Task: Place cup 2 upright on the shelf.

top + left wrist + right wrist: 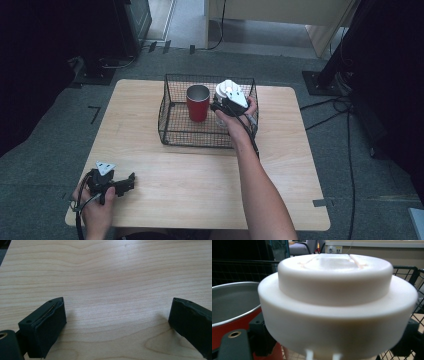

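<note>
Nearest the person, the left gripper (131,181) rests low over the front left part of the light wooden table (200,185), held in the left hand (95,210). In the left gripper view its two black jaws stand wide apart with bare wood grain between them, so it is released and grasps nothing.

Farther off, the right hand (240,120) reaches over the front wall of the black wire mesh basket (172,132), which stands on the far middle of the table. The right gripper (219,104) sits at the basket's right side with a white round stepped plastic lid (337,302) directly in front of it. In the right gripper view the lid rises just above the black jaws, which show low on either side of it; whether the pads press on anything below the lid is hidden, so I cannot tell if this gripper is clenched.

The lid is matt white, a broad lower ring topped by a narrower raised disc with a faint rectangular recess.

Just left of it inside the basket stands a red cup with a metal-grey inside (198,102), upright and close beside the lid.
</note>
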A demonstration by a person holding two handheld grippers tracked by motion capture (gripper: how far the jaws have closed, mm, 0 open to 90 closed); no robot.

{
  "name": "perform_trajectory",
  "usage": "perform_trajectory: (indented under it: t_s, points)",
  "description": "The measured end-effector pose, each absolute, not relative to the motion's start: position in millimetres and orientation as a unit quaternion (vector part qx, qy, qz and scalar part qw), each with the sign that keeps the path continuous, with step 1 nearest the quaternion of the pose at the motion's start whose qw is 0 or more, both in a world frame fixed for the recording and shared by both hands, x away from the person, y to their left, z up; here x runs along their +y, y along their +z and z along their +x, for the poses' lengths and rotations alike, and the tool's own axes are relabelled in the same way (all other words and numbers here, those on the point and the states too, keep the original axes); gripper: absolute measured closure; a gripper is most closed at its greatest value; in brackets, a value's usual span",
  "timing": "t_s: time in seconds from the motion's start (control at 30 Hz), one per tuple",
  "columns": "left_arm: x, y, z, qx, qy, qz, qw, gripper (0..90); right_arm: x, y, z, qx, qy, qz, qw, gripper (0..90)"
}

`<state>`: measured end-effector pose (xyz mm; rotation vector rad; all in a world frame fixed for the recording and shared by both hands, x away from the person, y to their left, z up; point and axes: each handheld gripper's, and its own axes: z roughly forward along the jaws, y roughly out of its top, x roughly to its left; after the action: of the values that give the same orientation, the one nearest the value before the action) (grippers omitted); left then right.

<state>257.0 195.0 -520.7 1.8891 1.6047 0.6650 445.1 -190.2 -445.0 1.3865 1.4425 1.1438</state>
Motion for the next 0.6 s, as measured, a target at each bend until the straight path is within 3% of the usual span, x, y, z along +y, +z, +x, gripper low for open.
perform_trajectory:
  t_s: [0.1,0.27,0.6]
  points:
    - [195.0,-520.7,257.0,0.600,0.249,0.706,0.284,1.9,-189.2,-444.7,443.7,0.570,0.454,0.553,0.403,12.6]
    - [195.0,-520.7,256.9,0.600,0.248,0.706,0.284,1.9,-188.1,-444.2,443.6,0.571,0.457,0.561,0.388,1.5]
    - [195.0,-520.7,257.0,0.600,0.248,0.706,0.284,1.9,-190.9,-439.6,444.0,0.559,0.448,0.573,0.397,0.0]
